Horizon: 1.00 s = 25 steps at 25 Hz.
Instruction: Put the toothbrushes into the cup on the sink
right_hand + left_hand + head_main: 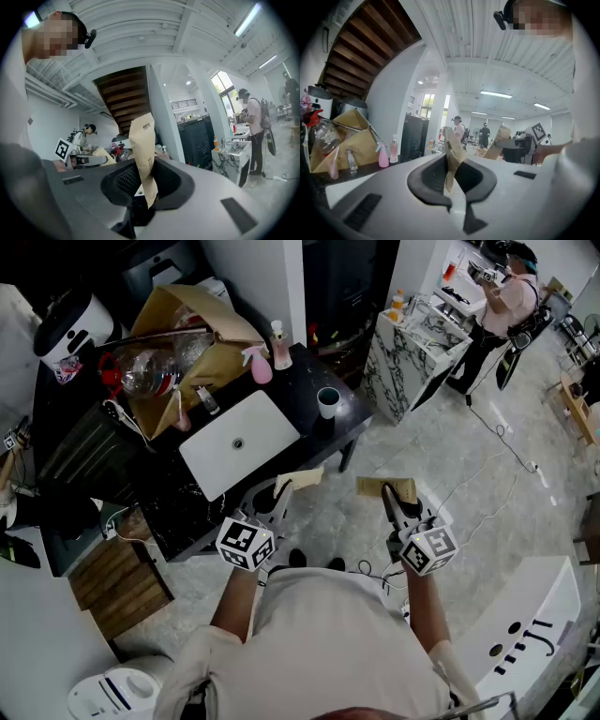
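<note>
Holding the left pack (298,481) and the right pack (386,488) in front of the sink (267,427)

On the left of the black counter (305,367) lies a big brown paper bag (202,334). A pink spray bottle (259,365) stands next to it. The white sink sits in the middle of the counter. The cup (327,401) stands on the counter just to the right of the sink, near the corner. Lower down, over the floor (450,456), the left gripper (281,493) is squeezed tight on the left pack, a flat brown paper one that sticks up from the jaws. Beside it, the right gripper (388,502) is squeezed on the right pack, which looks the same. Both packs are well apart from the cup
</note>
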Tool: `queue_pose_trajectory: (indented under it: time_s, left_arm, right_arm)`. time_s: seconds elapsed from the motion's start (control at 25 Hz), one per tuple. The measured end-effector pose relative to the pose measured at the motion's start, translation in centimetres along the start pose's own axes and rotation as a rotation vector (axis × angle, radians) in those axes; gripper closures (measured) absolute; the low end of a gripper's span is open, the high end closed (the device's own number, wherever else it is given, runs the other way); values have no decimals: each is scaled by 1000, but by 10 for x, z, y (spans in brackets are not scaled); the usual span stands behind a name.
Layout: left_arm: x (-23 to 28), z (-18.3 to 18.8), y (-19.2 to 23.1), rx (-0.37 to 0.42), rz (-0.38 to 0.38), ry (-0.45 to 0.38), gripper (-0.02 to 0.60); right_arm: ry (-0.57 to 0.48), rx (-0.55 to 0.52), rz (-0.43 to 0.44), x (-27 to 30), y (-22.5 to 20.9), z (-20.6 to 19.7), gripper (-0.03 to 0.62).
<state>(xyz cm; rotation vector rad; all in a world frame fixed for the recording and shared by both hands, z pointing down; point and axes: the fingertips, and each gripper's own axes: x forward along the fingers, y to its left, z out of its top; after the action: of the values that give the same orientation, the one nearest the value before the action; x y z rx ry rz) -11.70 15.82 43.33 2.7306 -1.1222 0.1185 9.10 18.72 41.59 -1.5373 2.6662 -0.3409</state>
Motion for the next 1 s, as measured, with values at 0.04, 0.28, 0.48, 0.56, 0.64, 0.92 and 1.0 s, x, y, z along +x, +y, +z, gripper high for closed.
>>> queue_pose_trajectory:
  time_s: [0.04,0.28,0.48,0.56,0.64,0.92,1.0]
  left_arm:
    - [1,-1,0,-1,1,0,549]
    - [3,-2,0,-1,-5,1,549]
    - [0,-3,2,0,1,4,549]
    - [0,-3,5,-4,5,7,549]
    - [0,-4,7,-6,7,10,549]
    - [1,-10,15,-16,-8,15,549]
    - [1,-10,17,-18,-14,14,549]
  right_arm:
    - [1,2,-1,0,0,0,520]
    - [2,-3,-1,1,1,1,520]
    - [0,-7,-7,2,3,0,520]
    - [4,-2,-19,3,2,-1,520]
    - [8,8,-30,4,1,-3,520]
    - [8,27,-51,10,2,-10,520]
    - [7,34,-57,12,3,-9,520]
